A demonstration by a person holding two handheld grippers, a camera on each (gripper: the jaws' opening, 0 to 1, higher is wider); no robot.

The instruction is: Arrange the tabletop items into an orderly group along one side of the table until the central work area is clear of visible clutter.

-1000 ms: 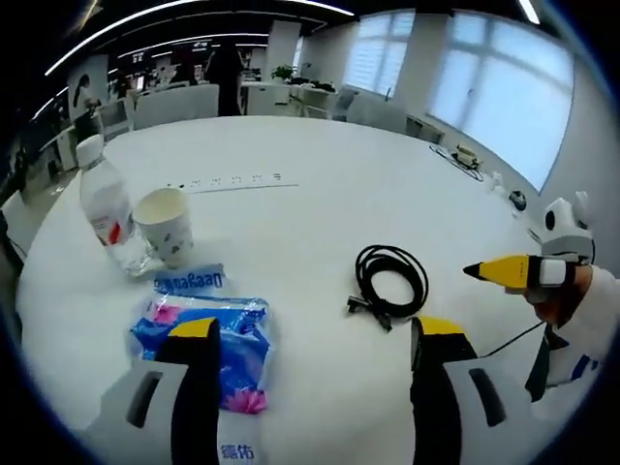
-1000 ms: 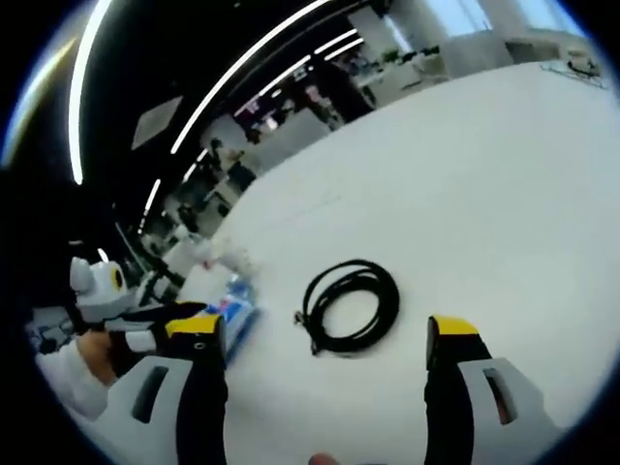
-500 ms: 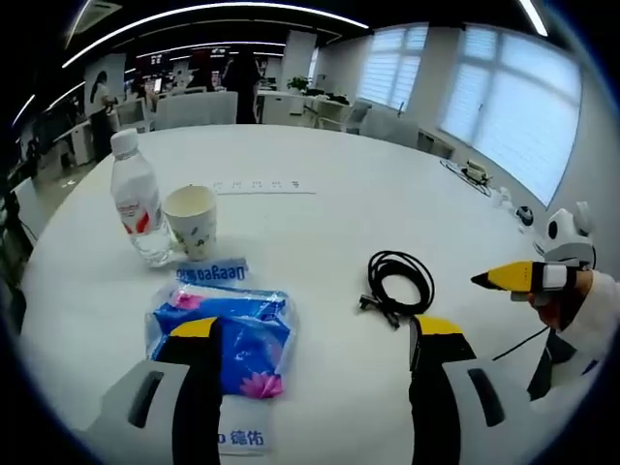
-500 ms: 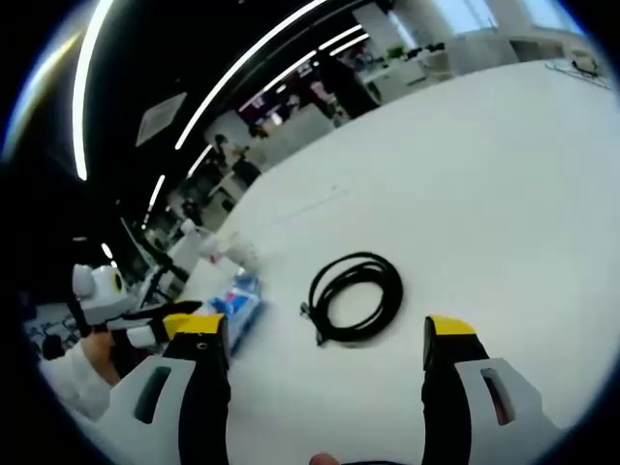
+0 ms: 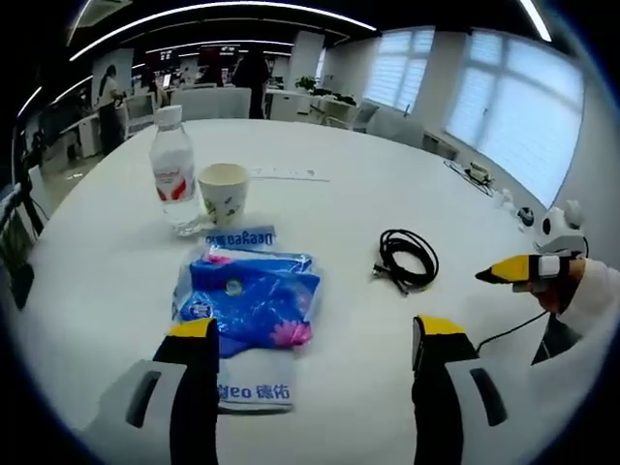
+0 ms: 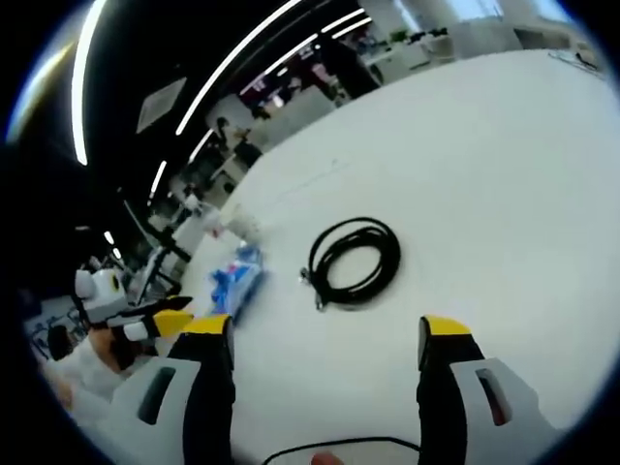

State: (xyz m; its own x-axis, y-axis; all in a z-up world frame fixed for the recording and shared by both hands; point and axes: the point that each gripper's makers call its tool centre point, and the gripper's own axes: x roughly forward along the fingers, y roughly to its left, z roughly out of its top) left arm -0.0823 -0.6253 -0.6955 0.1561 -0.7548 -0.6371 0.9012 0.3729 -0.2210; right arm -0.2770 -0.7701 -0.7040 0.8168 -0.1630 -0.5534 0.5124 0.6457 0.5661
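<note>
On the white round table (image 5: 320, 203) lie a blue tissue pack (image 5: 251, 300), a coiled black cable (image 5: 409, 260), a paper cup (image 5: 224, 194) and a clear water bottle (image 5: 173, 172). My left gripper (image 5: 308, 334) stands open just short of the tissue pack, with nothing between its jaws. The right gripper (image 5: 528, 271) comes in at the right edge of the left gripper view. In the right gripper view my right gripper (image 6: 325, 334) is open short of the cable (image 6: 354, 260); the tissue pack (image 6: 235, 281) lies left of it, and the left gripper (image 6: 145, 322) shows at the lower left.
A thin black cord (image 5: 504, 329) runs across the table near the right gripper. A flat strip (image 5: 291, 175) lies behind the cup. Small items (image 5: 475, 174) sit at the far right table edge. Office chairs (image 5: 208, 102) and desks stand beyond the table.
Both views have pulled back and shifted, so the tissue pack, cup, bottle and cable sit farther up the pictures. The things themselves have not moved. Both grippers stay open.
</note>
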